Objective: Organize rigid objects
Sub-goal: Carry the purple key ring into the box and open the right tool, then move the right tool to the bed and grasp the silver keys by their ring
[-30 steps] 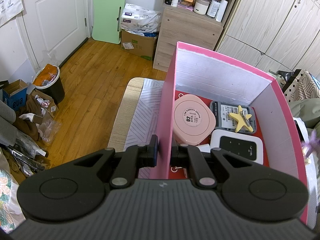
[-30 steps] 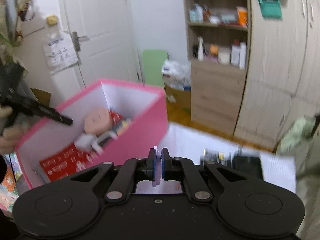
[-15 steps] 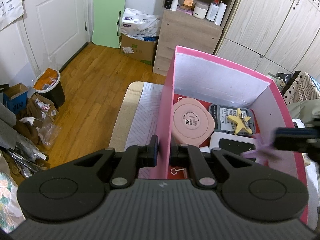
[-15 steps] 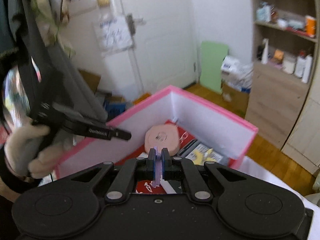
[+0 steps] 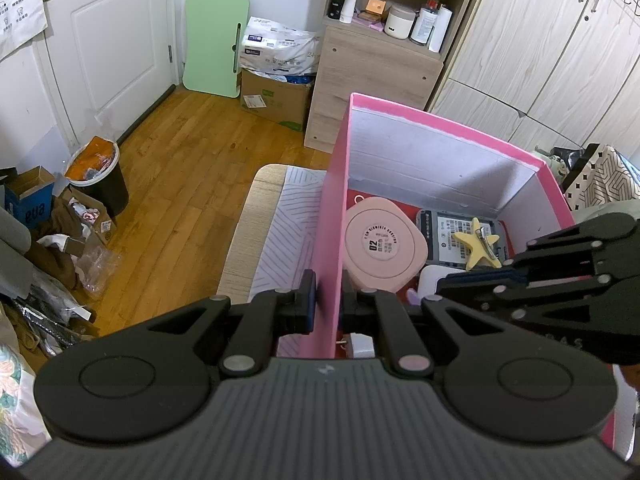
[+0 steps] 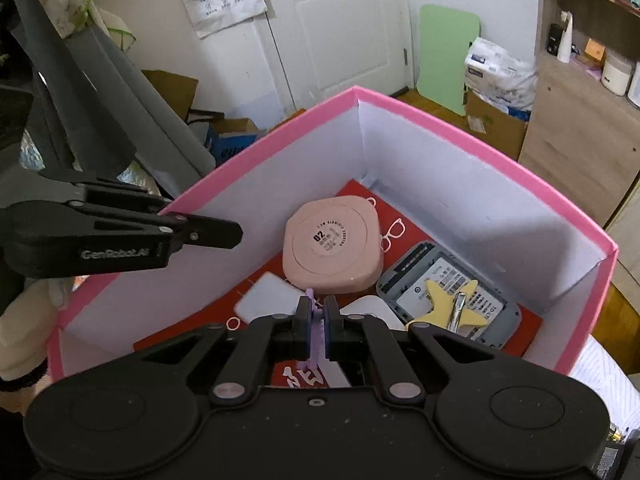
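Note:
A pink box [image 5: 440, 120] [image 6: 480, 136] with white inner walls holds a round pink case [image 5: 380, 242] [image 6: 332, 240], a grey device [image 5: 444, 232] [image 6: 444, 292] with a yellow star clip [image 5: 478, 242] [image 6: 448, 304] on it, and a white flat device [image 5: 430, 276] [image 6: 268, 294]. My left gripper [image 5: 327, 304] [image 6: 224, 234] is shut on the box's left wall. My right gripper [image 6: 317, 326] [image 5: 444, 284] is shut on a small purple clip [image 6: 316, 332] and holds it inside the box, low over the white items.
The box sits on a striped white cloth [image 5: 284, 232] on a table. Wooden floor [image 5: 180, 184], a bin [image 5: 96, 172] and clutter lie to the left. A wooden shelf unit [image 5: 372, 60] and wardrobe doors [image 5: 560, 60] stand behind.
My right gripper has swung left and down with the purple clip, from beside the box to inside it. My left gripper has kept its hold on the box wall.

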Available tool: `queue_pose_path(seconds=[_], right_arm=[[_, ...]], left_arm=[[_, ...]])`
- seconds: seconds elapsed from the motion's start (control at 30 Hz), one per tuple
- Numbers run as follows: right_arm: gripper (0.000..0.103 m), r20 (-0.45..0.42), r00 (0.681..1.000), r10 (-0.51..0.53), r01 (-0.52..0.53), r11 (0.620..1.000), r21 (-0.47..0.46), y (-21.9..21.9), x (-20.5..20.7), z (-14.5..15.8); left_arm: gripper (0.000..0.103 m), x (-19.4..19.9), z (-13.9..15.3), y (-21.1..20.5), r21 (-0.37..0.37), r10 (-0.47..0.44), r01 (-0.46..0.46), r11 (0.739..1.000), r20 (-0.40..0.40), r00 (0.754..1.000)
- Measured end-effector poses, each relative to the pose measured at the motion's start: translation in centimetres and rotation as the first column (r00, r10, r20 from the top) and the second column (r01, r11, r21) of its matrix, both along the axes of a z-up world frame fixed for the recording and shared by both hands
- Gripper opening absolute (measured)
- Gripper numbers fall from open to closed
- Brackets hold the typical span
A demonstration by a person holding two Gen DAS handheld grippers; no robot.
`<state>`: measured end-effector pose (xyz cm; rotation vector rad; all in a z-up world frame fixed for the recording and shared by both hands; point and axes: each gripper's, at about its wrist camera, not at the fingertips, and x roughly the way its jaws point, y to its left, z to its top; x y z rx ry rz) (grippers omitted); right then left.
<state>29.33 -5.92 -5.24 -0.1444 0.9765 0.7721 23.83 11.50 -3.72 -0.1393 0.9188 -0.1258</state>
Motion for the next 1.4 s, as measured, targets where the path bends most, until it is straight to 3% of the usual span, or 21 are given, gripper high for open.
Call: queue_pose_path(seconds=[0.1,0.27,0.5,0.7,0.97,1.4], right_arm=[[0.008,-0.021,1.0,0.002,-0.002,1.0,0.013,0.4,0.3,-0.3],[0.014,0.021,0.999,-0.029,0.028,0.999,0.025,-0.2,-0.2,0.6],[0.023,0.164,0.975,-0.152,0.139,0.986,0.092,-5.2,-3.6,4.3],[0.027,0.204,0.938,-0.279,0.26,0.959,0.113,-11.0,-6.9,5.7],[0.033,0.121,0.916,-0.383,0.384,0.923,0.008,-16.2,-11.6,2.3],[0.037,-0.11,0.85,-0.515,0.522,0.852,0.042,-19.0,-15.3,-4.6]], left_arm=[[0.008,0.0,0.0,0.0,0.0,0.0,0.0,1.0,0.0,1.0],[0.008,0.0,0.0,0.0,-0.001,0.0,0.0,1.0,0.0,1.0],[0.008,0.0,0.0,0.1,-0.003,0.001,-0.001,1.0,0.0,1.0],[0.008,0.0,0.0,0.1,-0.005,0.003,-0.003,1.0,0.002,1.0],[0.008,-0.1,0.3,0.3,-0.005,0.003,-0.003,1.0,0.013,1.0],[0.008,-0.4,0.2,0.5,0.03,0.004,-0.004,1.0,0.011,1.0]])
